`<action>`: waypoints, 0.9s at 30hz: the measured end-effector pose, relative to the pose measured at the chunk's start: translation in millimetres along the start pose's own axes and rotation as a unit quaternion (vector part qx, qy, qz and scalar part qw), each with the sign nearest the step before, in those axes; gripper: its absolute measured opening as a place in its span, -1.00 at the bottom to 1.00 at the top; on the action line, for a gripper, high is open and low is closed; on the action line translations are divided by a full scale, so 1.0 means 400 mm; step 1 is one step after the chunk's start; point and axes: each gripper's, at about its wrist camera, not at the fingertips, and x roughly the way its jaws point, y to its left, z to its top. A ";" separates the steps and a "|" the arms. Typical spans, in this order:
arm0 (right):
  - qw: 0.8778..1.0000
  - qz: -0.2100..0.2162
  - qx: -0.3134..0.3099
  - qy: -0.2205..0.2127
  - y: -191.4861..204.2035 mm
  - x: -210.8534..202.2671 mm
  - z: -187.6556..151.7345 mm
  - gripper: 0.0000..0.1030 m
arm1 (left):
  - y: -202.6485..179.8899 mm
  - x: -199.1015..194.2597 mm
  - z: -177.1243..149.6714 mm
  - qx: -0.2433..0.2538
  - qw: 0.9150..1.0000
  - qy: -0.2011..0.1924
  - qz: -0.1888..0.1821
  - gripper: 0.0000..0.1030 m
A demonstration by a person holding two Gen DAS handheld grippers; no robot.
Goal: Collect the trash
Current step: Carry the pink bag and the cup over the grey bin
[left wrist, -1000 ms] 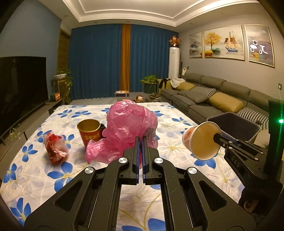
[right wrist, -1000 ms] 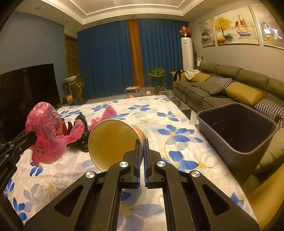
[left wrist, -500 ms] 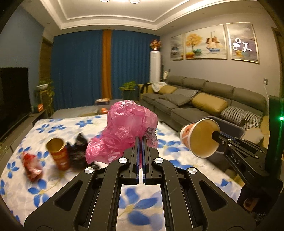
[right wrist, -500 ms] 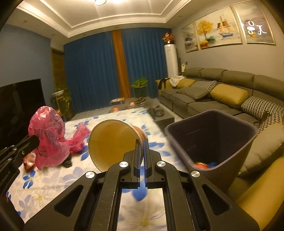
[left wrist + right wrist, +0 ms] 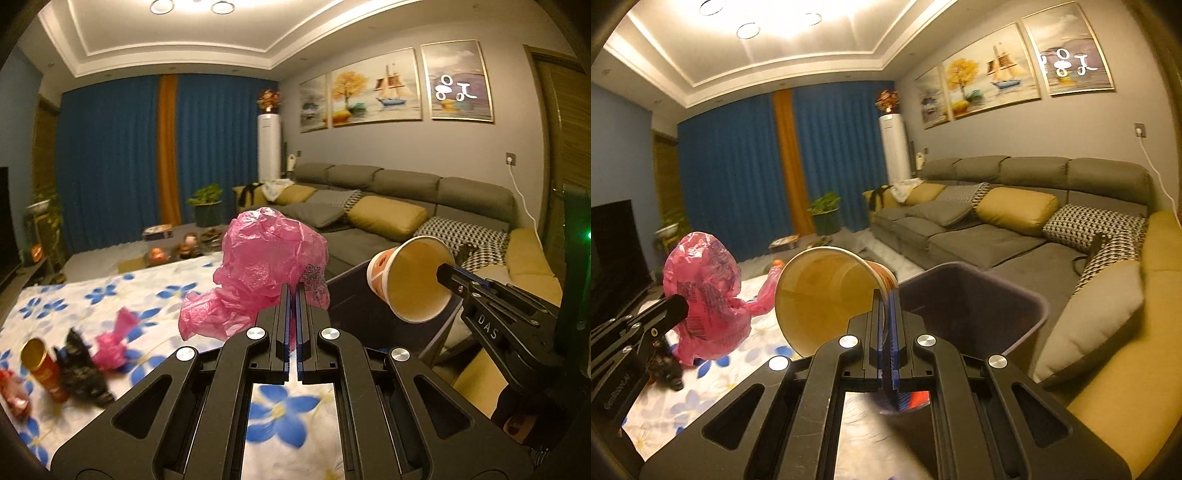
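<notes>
Left wrist view: the left gripper [image 5: 293, 291] is reaching up from six o'clock, its jaws pinched nearly together on a crumpled pink plastic bag [image 5: 271, 264] that is filling the centre of the frame, lifted clear of the flowered tablecloth [image 5: 155, 291]. At three o'clock the right gripper [image 5: 445, 275] is coming in from the right edge, clamping the rim of a paper cup [image 5: 413, 278] that is lying on its side with its open mouth facing the camera. Just below and behind the cup, the dark rim of a trash bin [image 5: 351, 280] is showing. At eight o'clock, trash is lying on the cloth: a gold-rimmed red cup [image 5: 42, 363], a black wrapper [image 5: 83, 369], a small pink scrap [image 5: 114, 343] and a red wrapper [image 5: 13, 391] at the frame's edge. A grey sofa [image 5: 388, 195] is running across from one to three o'clock.

Right wrist view: the right gripper [image 5: 885, 299] is rising from six o'clock, its jaws closed narrowly on the paper cup's [image 5: 827, 295] wall, with the cup tilted toward ten o'clock. The trash bin [image 5: 997, 295] is standing just right of centre, its opening directly beyond the fingertips, with something red and blue inside. At nine o'clock the left gripper [image 5: 679, 306] is holding the pink bag [image 5: 705, 295] above the tablecloth [image 5: 713, 376]. The sofa [image 5: 997, 229] is spanning two to four o'clock.
</notes>
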 end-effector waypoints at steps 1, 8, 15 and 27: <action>1.000 -0.004 0.003 -0.002 -0.011 0.003 0.005 -0.92 | -0.010 0.012 0.003 0.002 1.000 0.000 -0.005 -0.97; 1.000 -0.023 0.020 -0.005 -0.070 0.031 0.020 -0.92 | -0.068 0.095 0.004 0.010 1.000 0.007 -0.028 -0.97; 0.999 -0.033 0.028 -0.003 -0.086 0.052 0.020 -0.92 | -0.092 0.153 -0.003 0.014 0.999 0.014 -0.045 -0.97; 0.999 -0.038 0.036 0.004 -0.101 0.082 0.022 -0.92 | -0.120 0.229 -0.009 0.013 0.998 0.032 -0.056 -0.97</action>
